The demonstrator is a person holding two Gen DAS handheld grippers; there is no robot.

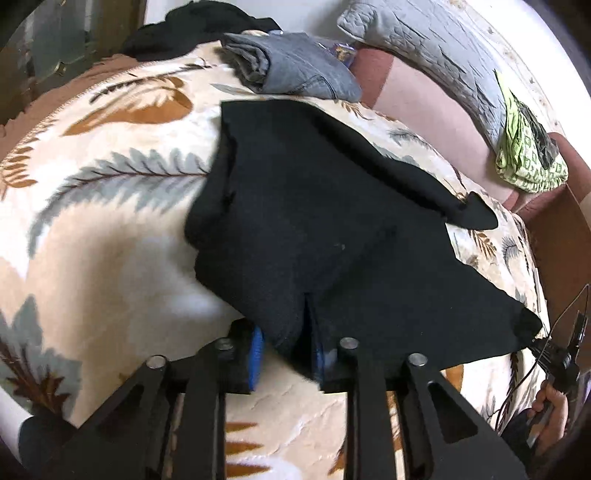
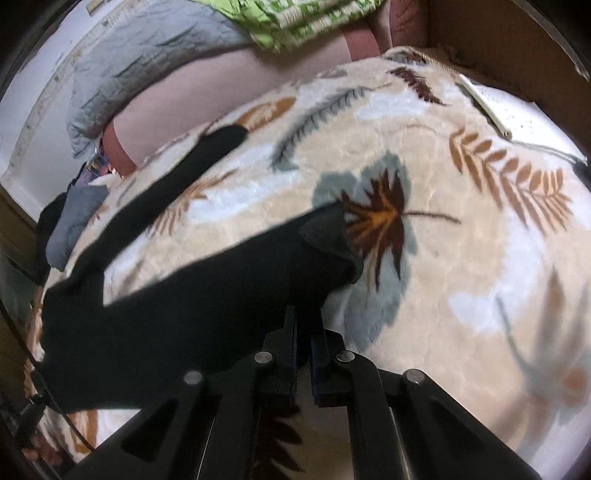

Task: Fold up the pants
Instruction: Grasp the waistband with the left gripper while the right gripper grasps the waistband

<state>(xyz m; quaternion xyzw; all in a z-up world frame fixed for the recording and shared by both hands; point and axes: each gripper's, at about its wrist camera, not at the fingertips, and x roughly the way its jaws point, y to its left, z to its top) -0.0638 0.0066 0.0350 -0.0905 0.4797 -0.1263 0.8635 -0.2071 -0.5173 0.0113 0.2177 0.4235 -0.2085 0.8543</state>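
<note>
Black pants (image 1: pixel 314 206) lie spread on a cream leaf-patterned blanket (image 1: pixel 110 221), with one leg (image 2: pixel 177 173) stretching toward the far pillows. In the left wrist view, my left gripper (image 1: pixel 288 350) is shut on a bunched edge of the pants, and the cloth is pinched between its blue pads (image 1: pixel 256 354). In the right wrist view, my right gripper (image 2: pixel 304 332) is shut on another edge of the pants (image 2: pixel 184 295), and black cloth runs into the narrow gap between its fingers. That gripper (image 1: pixel 561 354) also shows at the far right of the left wrist view, held by a hand (image 1: pixel 550 406).
Folded grey clothing (image 1: pixel 295 62) and a black pile (image 1: pixel 199 29) sit at the blanket's far edge. A grey quilted pillow (image 1: pixel 424 48) and a green patterned cloth (image 1: pixel 524 147) lie on the pink sheet beyond. A brown bed frame (image 1: pixel 565 251) borders the right side.
</note>
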